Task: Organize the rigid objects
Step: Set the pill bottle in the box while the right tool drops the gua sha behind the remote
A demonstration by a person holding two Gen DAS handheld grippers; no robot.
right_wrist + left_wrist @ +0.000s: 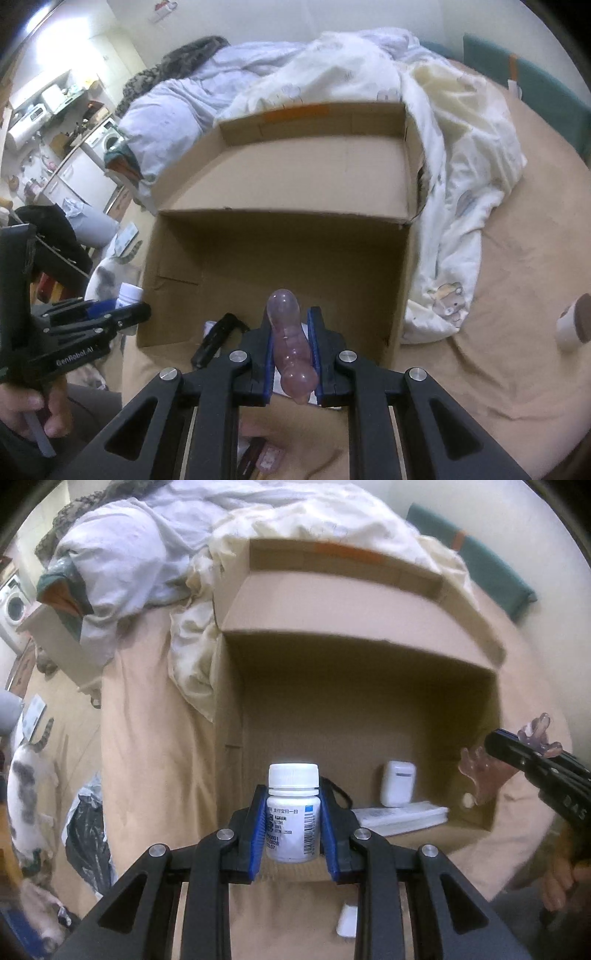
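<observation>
Both grippers loaded, both poised at the near side of the open brown cardboard box (369,709) sitting on the tan bedsheet (147,738).

Left gripper (293,821): blue pads clamped on the sides of a small white plastic pill bottle with a ribbed white cap and printed blue-and-white label (293,812). Bottle upright, cap above the fingertips, near the box's front edge.

Right gripper (291,354): fingers squeezed together on a translucent pinkish-purple plastic claw hair clip (290,339). From the left wrist view the clip's (491,771) prongs stick out past the fingertips, just at the box's right wall.

Already in the box: white earbud case (398,783) standing on a flat white pack (402,816), plus a black strap-like item (218,338) at the near wall; can't tell what it is.

Risks, as I read it:
- Bottle is smooth and round, gripped on the label. If the pads shift, it rotates or slides out.
- Dropping it from height onto the earbud case could topple the case.
- Clip prongs could snag the box wall on the way in.
- The two grippers are near each other over the same opening; simultaneous entry could make them collide.
- White and grey cat (26,794) beside the bed could interfere.
</observation>
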